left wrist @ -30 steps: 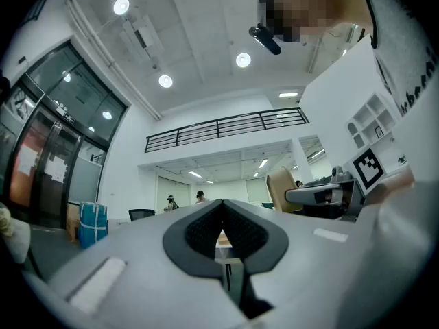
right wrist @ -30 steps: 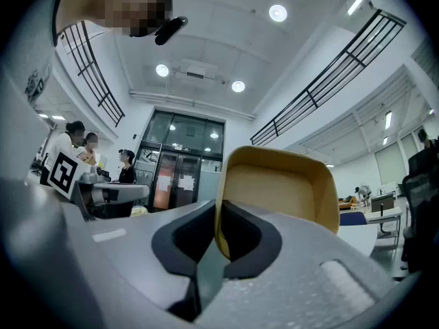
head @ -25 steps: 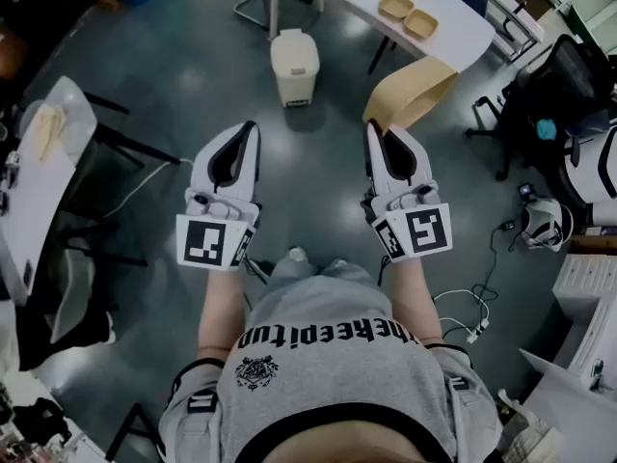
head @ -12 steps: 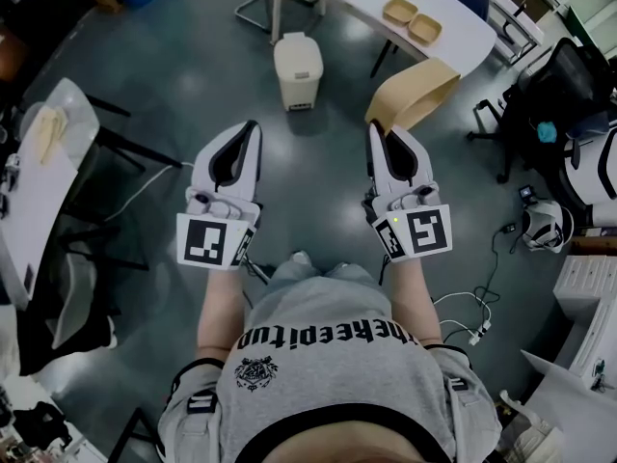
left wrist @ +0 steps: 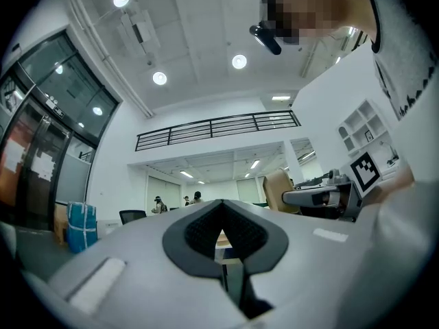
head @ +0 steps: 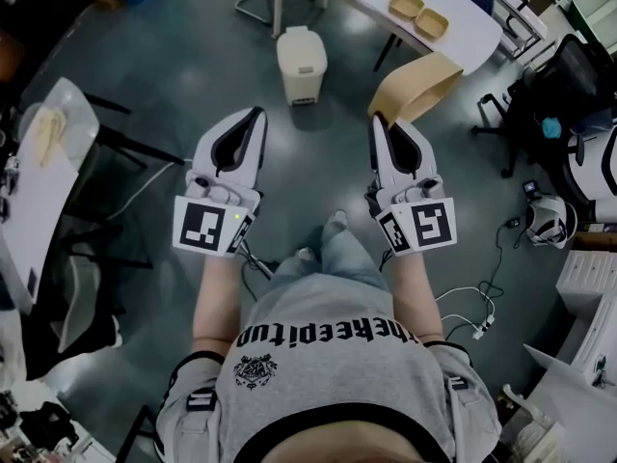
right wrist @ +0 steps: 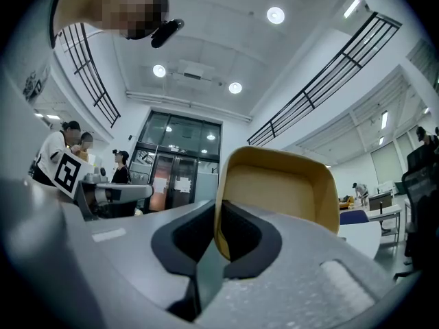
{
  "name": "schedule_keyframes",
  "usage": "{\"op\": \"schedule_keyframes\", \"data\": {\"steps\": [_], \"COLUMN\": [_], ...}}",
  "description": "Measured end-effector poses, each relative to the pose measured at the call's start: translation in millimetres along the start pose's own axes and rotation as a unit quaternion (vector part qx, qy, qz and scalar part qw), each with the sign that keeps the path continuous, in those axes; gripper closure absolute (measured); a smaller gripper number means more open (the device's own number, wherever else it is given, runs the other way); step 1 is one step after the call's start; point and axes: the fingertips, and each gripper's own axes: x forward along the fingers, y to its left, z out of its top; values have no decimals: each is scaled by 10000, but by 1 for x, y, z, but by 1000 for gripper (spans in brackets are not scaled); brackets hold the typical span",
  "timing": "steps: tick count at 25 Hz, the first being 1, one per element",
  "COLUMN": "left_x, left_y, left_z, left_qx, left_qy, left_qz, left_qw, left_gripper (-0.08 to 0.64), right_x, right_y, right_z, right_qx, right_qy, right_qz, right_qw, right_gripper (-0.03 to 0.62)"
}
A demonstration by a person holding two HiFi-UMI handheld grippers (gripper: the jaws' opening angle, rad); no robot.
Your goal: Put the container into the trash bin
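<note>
The dark, glossy floor carries a white trash bin, which stands upright near the legs of a curved white tabletop. Loose white cables lie on the floor at the right. Two shallow tan containers sit side by side on that tabletop, and another white tabletop at the left holds a pale crumpled item.

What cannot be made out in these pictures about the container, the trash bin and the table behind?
- Trash bin, head view: its lid hides the inside.
- Container, head view and right gripper view: the gripped edge is hidden between the pads of the right hand-held gripper.
- Two trays on the white table, head view: too small to tell any contents.
</note>
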Motion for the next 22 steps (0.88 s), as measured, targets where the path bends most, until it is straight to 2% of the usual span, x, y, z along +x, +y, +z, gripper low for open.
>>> {"op": "schedule_keyframes", "data": {"steps": [11, 22], "left_x": [52, 127], "left_y": [28, 79], "left_z": [-16, -32], "left_qx": [40, 177], "left_qy": [-131, -64], "left_qz": [-10, 492], "left_qw": [9999, 9986], "left_gripper": [546, 548], "right_x": [54, 138], "right_y": [-38, -93], "right_z": [-15, -23], "right_qx": [76, 47], "right_qy": [-21, -51], "right_qz": [99, 458], "right_qw": [9999, 9989], "right_gripper": [572, 572]}}
